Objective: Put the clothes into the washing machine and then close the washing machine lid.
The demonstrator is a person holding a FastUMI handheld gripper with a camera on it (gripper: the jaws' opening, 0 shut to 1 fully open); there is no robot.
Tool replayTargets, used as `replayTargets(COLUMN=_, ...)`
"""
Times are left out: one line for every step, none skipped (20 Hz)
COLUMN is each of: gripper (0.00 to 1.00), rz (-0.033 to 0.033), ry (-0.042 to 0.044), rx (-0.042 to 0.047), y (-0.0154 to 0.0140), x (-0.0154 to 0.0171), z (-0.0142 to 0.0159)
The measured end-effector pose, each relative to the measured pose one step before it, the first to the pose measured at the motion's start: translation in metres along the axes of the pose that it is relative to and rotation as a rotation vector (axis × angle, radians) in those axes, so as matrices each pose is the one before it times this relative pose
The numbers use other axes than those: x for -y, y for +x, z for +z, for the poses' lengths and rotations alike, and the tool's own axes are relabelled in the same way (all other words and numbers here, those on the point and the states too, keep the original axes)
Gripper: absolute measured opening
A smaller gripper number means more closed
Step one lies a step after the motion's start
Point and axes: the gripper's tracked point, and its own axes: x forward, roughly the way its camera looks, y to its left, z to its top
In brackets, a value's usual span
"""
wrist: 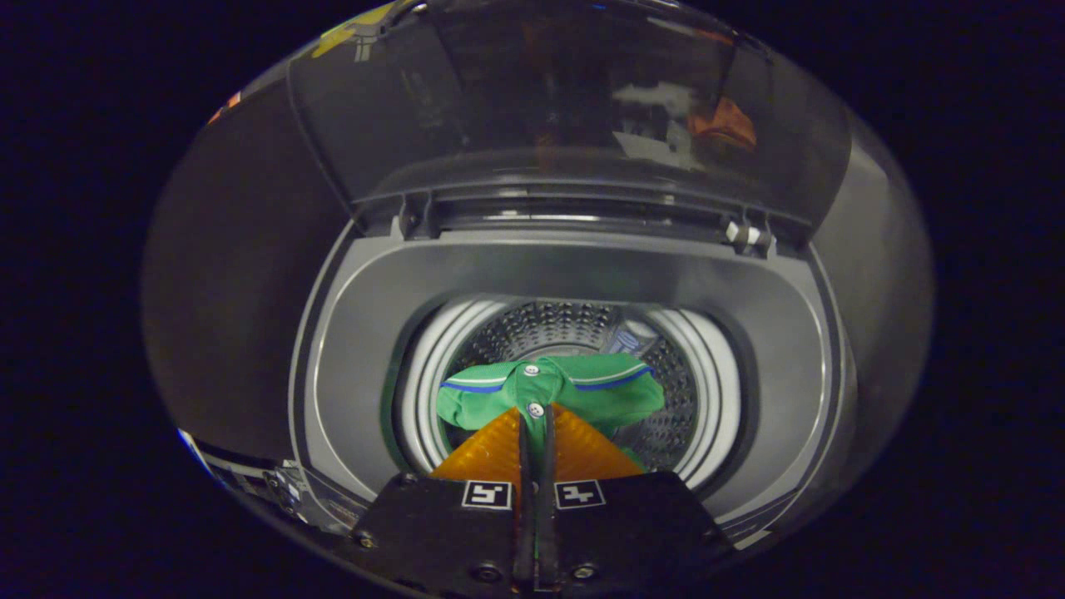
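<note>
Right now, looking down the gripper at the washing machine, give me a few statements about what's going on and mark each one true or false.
1. The washing machine lid is raised open. True.
2. The gripper has its fingers spread wide apart. False: they are pressed together on the green shirt.
3. The shirt hangs over the open drum. True.
4. The shirt is plain red. False: it is green, with a striped collar and buttons.
5. The lid is clear glass. False: it is dark and reflective.
</note>
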Motion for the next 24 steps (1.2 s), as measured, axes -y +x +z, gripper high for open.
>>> replayTargets(gripper=0.06, rz=0.0001, ry=0.01176, rx=-0.01929, y=0.00446, x=-0.00025, z=-0.00396)
replayTargets(gripper=0.06, rz=-0.00343, ry=0.01513, rx=-0.01907, y=0.004, x=0.00142, z=-0.00449)
replayTargets(gripper=0.06, rz=-0.00231, ry=0.01395, rx=-0.01447, y=0.0029, x=0.00105, z=-0.00361)
replayTargets(gripper=0.06, rz=-0.00234, ry=0.01121, rx=-0.01445, y=0.00356, x=0.00057, z=-0.00456)
replayTargets(gripper=0.06, rz=-0.00421, ry=0.00645, rx=-0.01579, y=0.00214, x=0.00063, z=-0.00498)
replayTargets(gripper=0.06, rz=-0.01157, ry=0.00317, rx=-0.01309, y=0.00226, x=0.00126, z=-0.0045)
replayTargets(gripper=0.06, rz=-0.00796, ry=-0.00034, rx=-0.00677, y=0.00056, x=0.0009, z=-0.00296)
replayTargets(gripper=0.07, rz=-0.00446, ry=-0.00438, rx=-0.00577, y=0.00154, x=0.00106, z=-0.00521)
replayTargets(gripper=0.07, rz=-0.00493, ry=-0.00735, rx=-0.00181, y=0.00026, x=0.00148, z=-0.00209)
replayTargets(gripper=0.08, rz=-0.00228, ry=-0.00512, rx=0.00439, y=-0.0005, x=0.00132, z=-0.00011)
replayTargets(gripper=0.09, rz=-0.00293, ry=0.00259, rx=0.0023, y=0.00021, x=-0.00109, z=0.0008)
replayTargets(gripper=0.1, rz=-0.00632, ry=0.00216, rx=-0.00276, y=-0.00005, x=0.00146, z=-0.00074)
replayTargets(gripper=0.11, rz=-0.00055, ry=0.00273, rx=0.00363, y=-0.00109, x=0.00063, z=-0.00007)
replayTargets(gripper=0.12, rz=-0.001, ry=0.00402, rx=0.0033, y=0.0006, x=0.00081, z=0.00056)
replayTargets(gripper=0.14, rz=-0.00012, ry=0.00344, rx=0.0035, y=-0.00228, x=0.00059, z=0.0007)
replayTargets(gripper=0.16, rz=0.00226, ry=0.00222, rx=0.00346, y=0.00148, x=-0.00085, z=-0.00243)
replayTargets(gripper=0.17, rz=0.00451, ry=0.00096, rx=0.0061, y=-0.0022, x=-0.00025, z=0.00061)
replayTargets(gripper=0.25, rz=-0.00818, ry=-0.00414, rx=0.00025, y=-0.00014, x=0.00268, z=-0.00314)
replayTargets(gripper=0.33, rz=-0.00413, ry=0.00034, rx=0.0031, y=-0.0016, x=0.00344, z=-0.00105)
replayTargets(gripper=0.41, rz=-0.00297, ry=0.00341, rx=0.00152, y=-0.00061, x=0.00078, z=-0.00497)
replayTargets(gripper=0.49, rz=-0.00429, ry=0.00531, rx=-0.00674, y=-0.00099, x=0.00223, z=-0.00322)
replayTargets(gripper=0.57, rz=-0.0179, ry=-0.00803, rx=0.01628, y=-0.00317, x=0.00432, z=-0.00013)
replayTargets(gripper=0.63, rz=-0.01058, ry=-0.00536, rx=0.00733, y=-0.0024, x=0.00368, z=-0.00178)
replayTargets(gripper=0.69, rz=-0.00193, ry=0.0016, rx=0.00134, y=-0.00051, x=0.00238, z=-0.0024)
